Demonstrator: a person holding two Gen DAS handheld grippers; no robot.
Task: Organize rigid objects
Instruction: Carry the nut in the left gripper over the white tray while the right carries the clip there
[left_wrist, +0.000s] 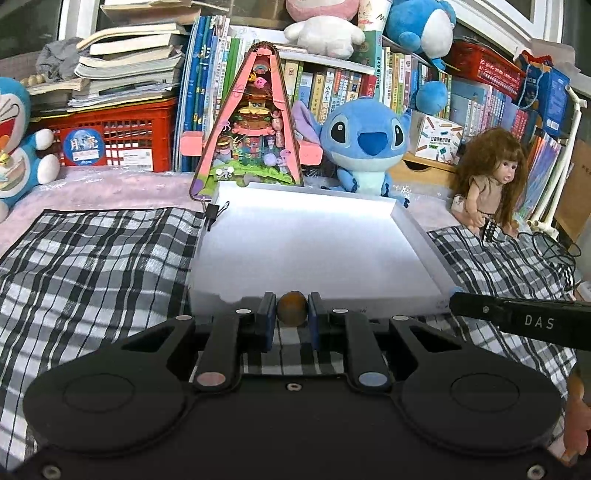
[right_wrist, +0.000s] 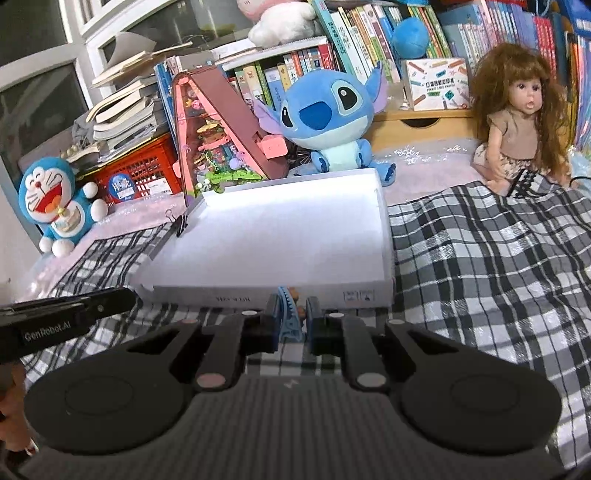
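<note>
Looking through the left wrist camera, I see the left claw (left_wrist: 291, 320) pinching a small brown nut (left_wrist: 291, 307) between its blue pads, held just short of the near wall of the white tray (left_wrist: 421, 236). The tray lies on a checked cloth (left_wrist: 92, 266) and looks empty inside. The nut is round and smooth, gripped only at its sides, so my guess is it could squirt out and roll off across the cloth if the grip slackens or the claw tips. If it is let go too early it lands on the cloth in front of the tray wall, not inside. The other tool's black finger (left_wrist: 517, 321) reaches in from the right, near the tray's corner; the two could knock together if both go in at once.

In the right wrist camera, the right claw (right_wrist: 291, 320) is pressed together on a blue toothed clip (right_wrist: 290, 317), also just before the tray (right_wrist: 386, 236) wall. The clip sits off-centre, against the left pad, with something small and orange behind it that I cannot make out. Held so lopsidedly, it may twist or slip. A black binder clip (right_wrist: 181, 224) sits on the tray's far left rim; catching the rim could shift the light tray.
</note>
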